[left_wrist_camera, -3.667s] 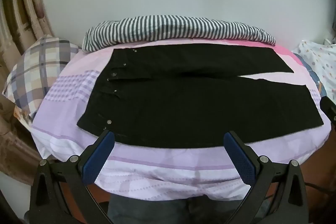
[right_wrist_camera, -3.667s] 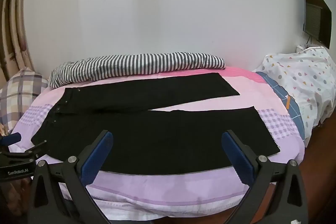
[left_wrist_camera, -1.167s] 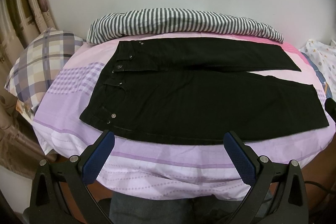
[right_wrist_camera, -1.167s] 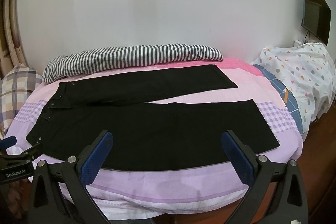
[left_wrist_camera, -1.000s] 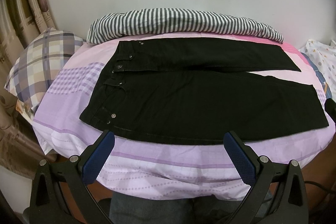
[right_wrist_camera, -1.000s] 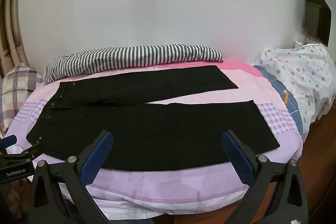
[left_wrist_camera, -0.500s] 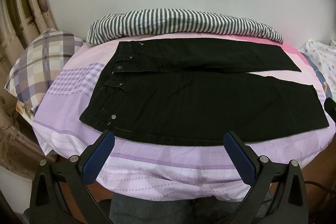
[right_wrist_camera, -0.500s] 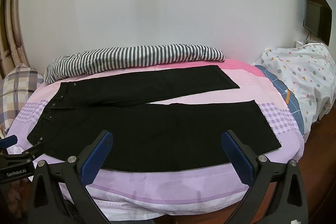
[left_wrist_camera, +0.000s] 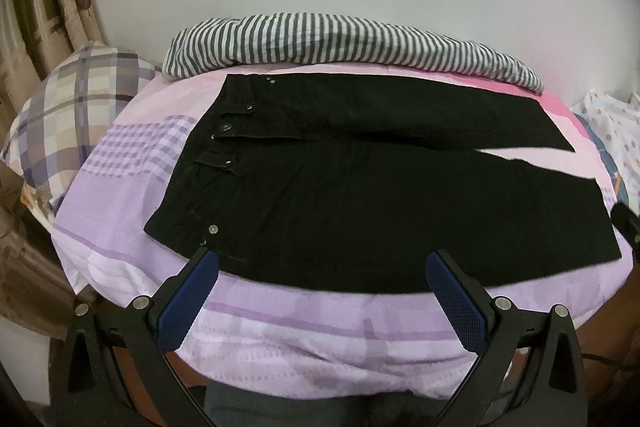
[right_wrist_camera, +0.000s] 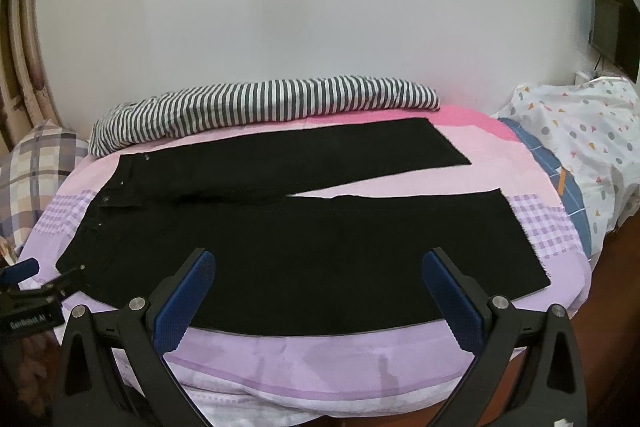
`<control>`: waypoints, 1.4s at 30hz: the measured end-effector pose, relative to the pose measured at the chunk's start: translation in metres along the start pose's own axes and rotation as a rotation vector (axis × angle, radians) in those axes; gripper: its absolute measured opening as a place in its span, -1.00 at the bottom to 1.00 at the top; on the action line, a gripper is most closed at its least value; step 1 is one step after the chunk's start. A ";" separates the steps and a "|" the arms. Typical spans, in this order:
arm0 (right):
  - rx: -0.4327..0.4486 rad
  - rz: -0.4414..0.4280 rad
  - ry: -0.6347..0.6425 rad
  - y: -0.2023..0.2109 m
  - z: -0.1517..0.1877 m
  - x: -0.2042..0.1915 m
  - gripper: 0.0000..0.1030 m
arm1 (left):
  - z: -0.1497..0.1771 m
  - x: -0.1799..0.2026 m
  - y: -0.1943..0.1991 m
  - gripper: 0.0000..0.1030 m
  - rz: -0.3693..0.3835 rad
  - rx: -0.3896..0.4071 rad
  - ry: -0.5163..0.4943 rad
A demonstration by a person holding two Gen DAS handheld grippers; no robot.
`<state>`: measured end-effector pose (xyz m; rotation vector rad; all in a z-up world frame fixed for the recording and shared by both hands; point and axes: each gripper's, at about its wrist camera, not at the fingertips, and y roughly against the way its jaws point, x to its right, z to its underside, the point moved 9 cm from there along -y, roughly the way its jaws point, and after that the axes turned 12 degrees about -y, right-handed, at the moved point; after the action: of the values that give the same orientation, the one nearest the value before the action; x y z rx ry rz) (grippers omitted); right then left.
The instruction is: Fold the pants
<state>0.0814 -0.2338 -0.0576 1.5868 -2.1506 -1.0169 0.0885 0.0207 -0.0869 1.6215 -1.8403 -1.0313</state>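
Black pants [left_wrist_camera: 360,195] lie spread flat on a bed [left_wrist_camera: 280,327] covered with a pink and lilac patterned sheet; the waistband [left_wrist_camera: 208,167] faces the left side of the bed and the two legs run toward the right; the far leg [right_wrist_camera: 320,155] and the near leg [right_wrist_camera: 360,251] part into a narrow V near the hems, exposing the sheet between them. Metal buttons and rivets show along the waistband in the left wrist view.

Left gripper [left_wrist_camera: 322,301]: jaws spread wide, nothing between the blue pads [left_wrist_camera: 188,301]; it hovers at the near edge of the bed, with the left pad tip just at the near waist corner of the pants; contact cannot be confirmed.

Right gripper [right_wrist_camera: 318,301]: jaws spread wide, empty; blue pads [right_wrist_camera: 452,301] overlap the near edge of the near leg in the view; contact cannot be confirmed. The left gripper also appears at the left edge of the right wrist view.

A striped blanket [left_wrist_camera: 340,39] lies rolled along the far edge of the bed, against the white wall [right_wrist_camera: 320,7]; a plaid pillow [left_wrist_camera: 68,115] sits at the left; a white spotted fabric [right_wrist_camera: 580,131] lies at the right.
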 end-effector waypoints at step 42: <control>-0.276 -0.157 -0.062 -0.231 -0.095 -0.111 1.00 | -0.169 -0.236 -0.309 -0.49 0.481 -0.196 0.572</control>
<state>0.3433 -0.2012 -0.1270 1.6264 -1.8467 -1.3622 0.4524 0.2078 -0.1989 1.1181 -1.5574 -0.4535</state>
